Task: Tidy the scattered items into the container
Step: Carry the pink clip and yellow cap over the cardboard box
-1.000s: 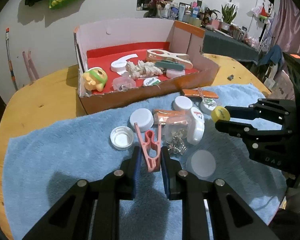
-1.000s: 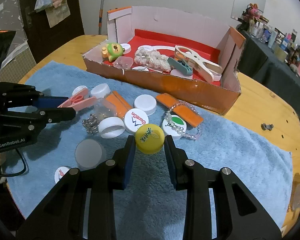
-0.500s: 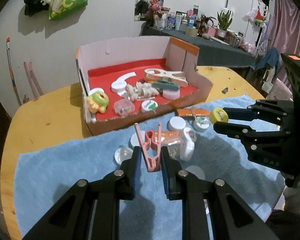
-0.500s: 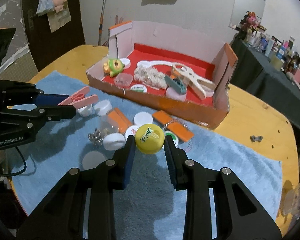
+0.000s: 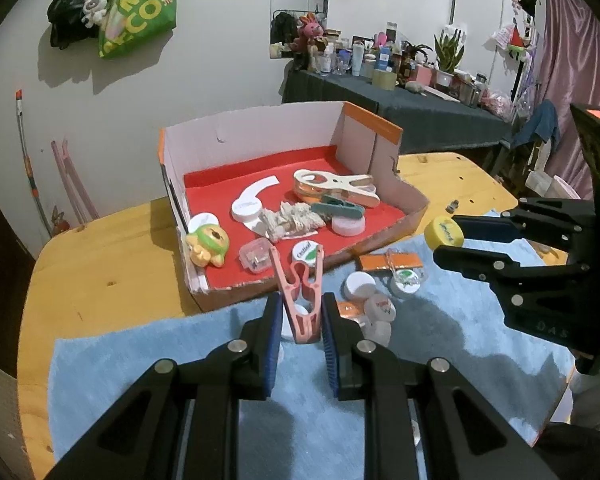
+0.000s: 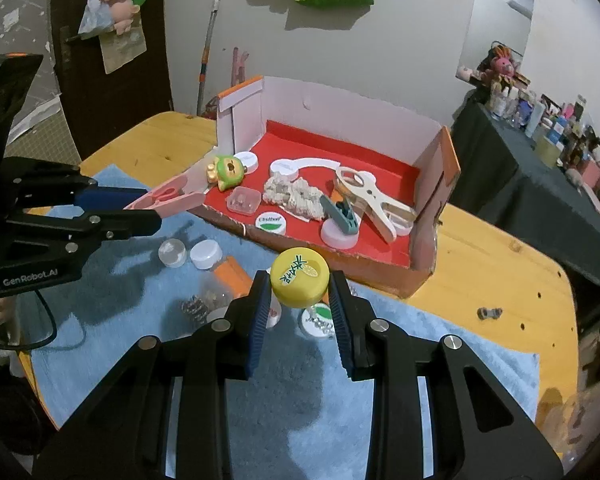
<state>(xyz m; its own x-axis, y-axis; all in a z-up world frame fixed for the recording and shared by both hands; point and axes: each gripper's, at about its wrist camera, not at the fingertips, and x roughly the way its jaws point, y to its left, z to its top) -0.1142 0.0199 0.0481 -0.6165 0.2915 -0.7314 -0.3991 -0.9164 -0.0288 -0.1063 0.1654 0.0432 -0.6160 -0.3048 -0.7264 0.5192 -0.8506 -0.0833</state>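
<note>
My left gripper is shut on a pink clothes peg, held in the air in front of the near wall of the cardboard box. The peg also shows in the right wrist view. My right gripper is shut on a yellow bottle cap, held above the blue towel. The cap also shows in the left wrist view. The red-lined box holds a wooden peg, a green toy, caps and other small items.
Several white caps, orange strips, a clear jar and metal clips lie scattered on the towel. The wooden table extends left. A small screw lies on the table at the right. A cluttered dark shelf stands behind.
Both grippers have risen from the towel with their items and moved toward the box. The peg and the yellow cap are now well above the scattered items.
</note>
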